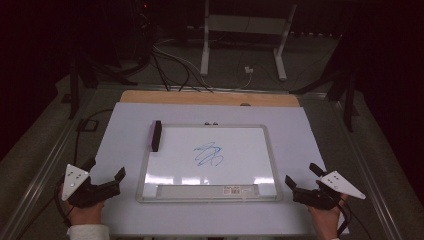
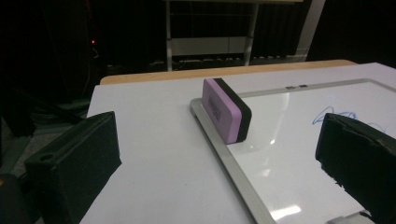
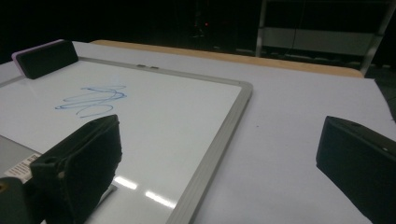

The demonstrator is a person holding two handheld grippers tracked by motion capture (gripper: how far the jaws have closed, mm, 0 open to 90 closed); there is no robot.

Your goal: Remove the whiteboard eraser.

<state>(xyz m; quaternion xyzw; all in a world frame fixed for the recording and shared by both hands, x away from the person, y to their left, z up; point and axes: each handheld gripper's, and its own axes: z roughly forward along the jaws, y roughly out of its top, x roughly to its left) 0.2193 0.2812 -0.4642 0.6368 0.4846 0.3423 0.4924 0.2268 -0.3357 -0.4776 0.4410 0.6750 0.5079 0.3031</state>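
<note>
Jaws of both the left gripper (image 1: 106,181) and the right gripper (image 1: 303,184) stand released with nothing between them, each hovering over bare white surface (image 1: 125,125) just outside the whiteboard's (image 1: 235,145) near corners, with open room around them. One purple-and-black eraser (image 1: 156,135) stands on edge at the board's far left corner, partly on the metal frame, well apart from both grippers. One blue scribble (image 1: 209,154) marks the middle, and a barcode label (image 1: 233,190) on the near tray is too small to read.
</note>
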